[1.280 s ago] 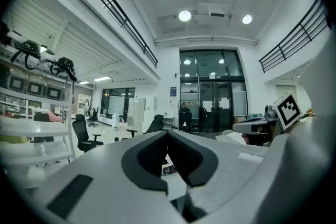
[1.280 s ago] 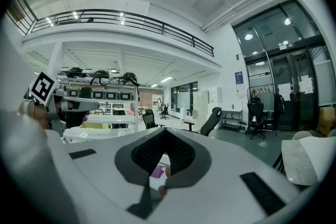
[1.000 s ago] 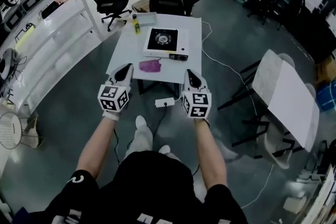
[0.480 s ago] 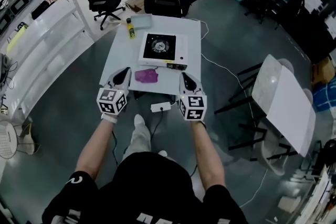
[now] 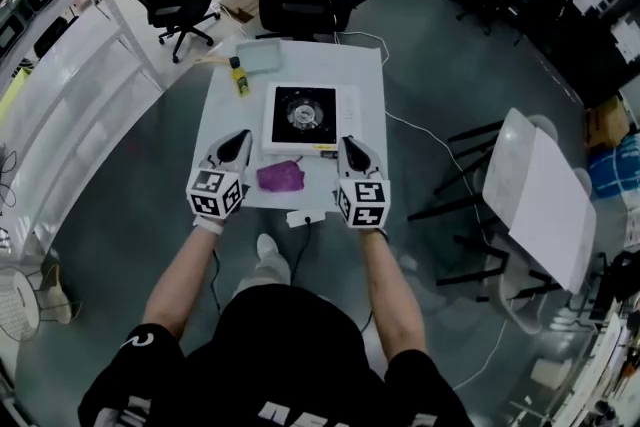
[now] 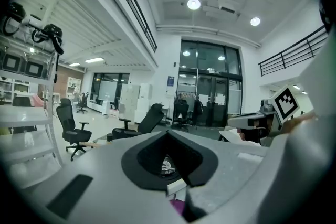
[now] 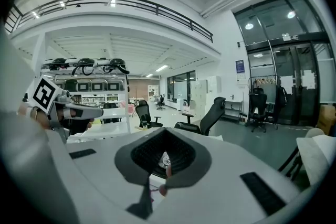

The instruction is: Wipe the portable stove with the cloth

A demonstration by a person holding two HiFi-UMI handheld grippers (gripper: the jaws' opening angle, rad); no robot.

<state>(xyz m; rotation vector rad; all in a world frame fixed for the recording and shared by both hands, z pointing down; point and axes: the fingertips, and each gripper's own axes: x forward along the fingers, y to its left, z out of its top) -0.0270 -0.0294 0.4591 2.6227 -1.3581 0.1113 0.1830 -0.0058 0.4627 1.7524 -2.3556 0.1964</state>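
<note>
Left tongs (image 5: 240,135) and right tongs (image 5: 347,143), both pressed together and empty, were held over the near edge of the desk (image 5: 225,120), centre frame. Purple cloth (image 5: 280,177) lay crumpled between them. Just beyond it sat the portable stove (image 5: 310,115). Yellow bottle (image 5: 238,76) lay at the desk's far left corner.

One stove (image 5: 305,113), one purple cloth (image 5: 281,177), one yellow bottle (image 5: 238,77), two tongs (image 5: 243,133) (image 5: 345,140), two white tables (image 5: 225,115) (image 5: 545,205).
</note>
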